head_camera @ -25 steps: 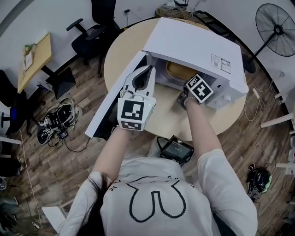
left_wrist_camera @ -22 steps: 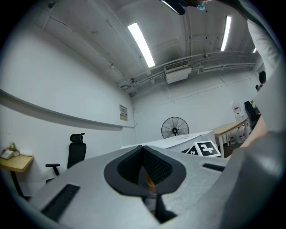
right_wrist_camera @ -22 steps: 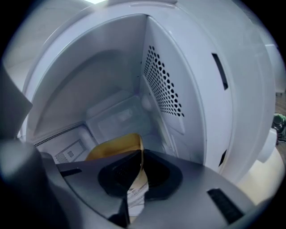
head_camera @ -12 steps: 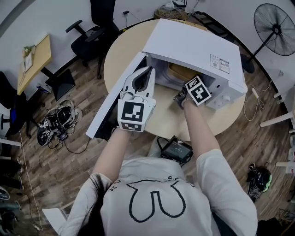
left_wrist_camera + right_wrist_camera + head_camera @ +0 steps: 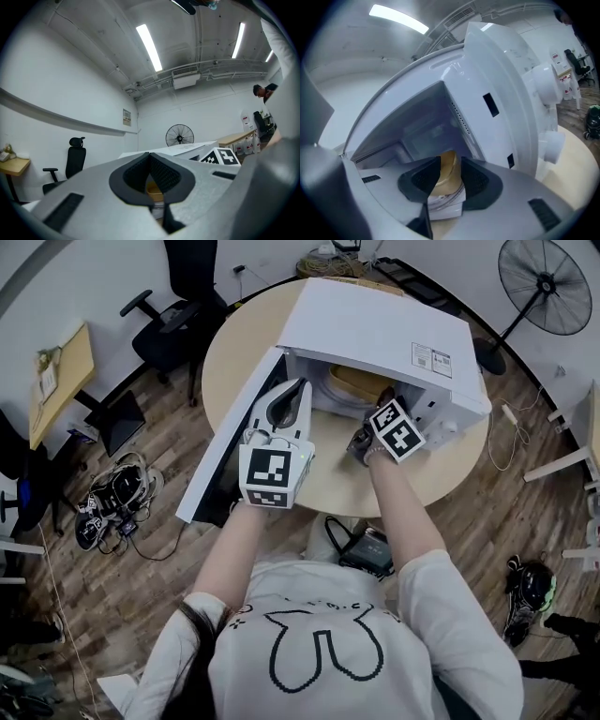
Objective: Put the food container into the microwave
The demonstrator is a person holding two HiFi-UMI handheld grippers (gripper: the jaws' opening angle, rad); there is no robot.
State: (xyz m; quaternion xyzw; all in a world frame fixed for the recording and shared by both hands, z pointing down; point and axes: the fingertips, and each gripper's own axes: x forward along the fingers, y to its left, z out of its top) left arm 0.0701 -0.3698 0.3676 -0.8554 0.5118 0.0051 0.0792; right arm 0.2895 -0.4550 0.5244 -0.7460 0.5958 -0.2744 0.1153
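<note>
Tan container [image 5: 447, 182] in microwave [image 5: 511, 93]; right gripper [image 5: 450, 162] fingers just opened around it; left gripper [image 5: 150, 155] fingers together.

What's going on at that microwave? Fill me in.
A person holds a two-jaw gripper in each hand at the open white microwave on a round wooden table. The round tan food container sits inside it. The right gripper has just been opening its jaws, the container between them. The left gripper, shut, hovers by its door.

One microwave [image 5: 375, 329], one food container [image 5: 361, 382], two grippers [image 5: 150, 159] [image 5: 449, 169] (one per hand), one table [image 5: 242, 354], one fan [image 5: 540, 283].
</note>
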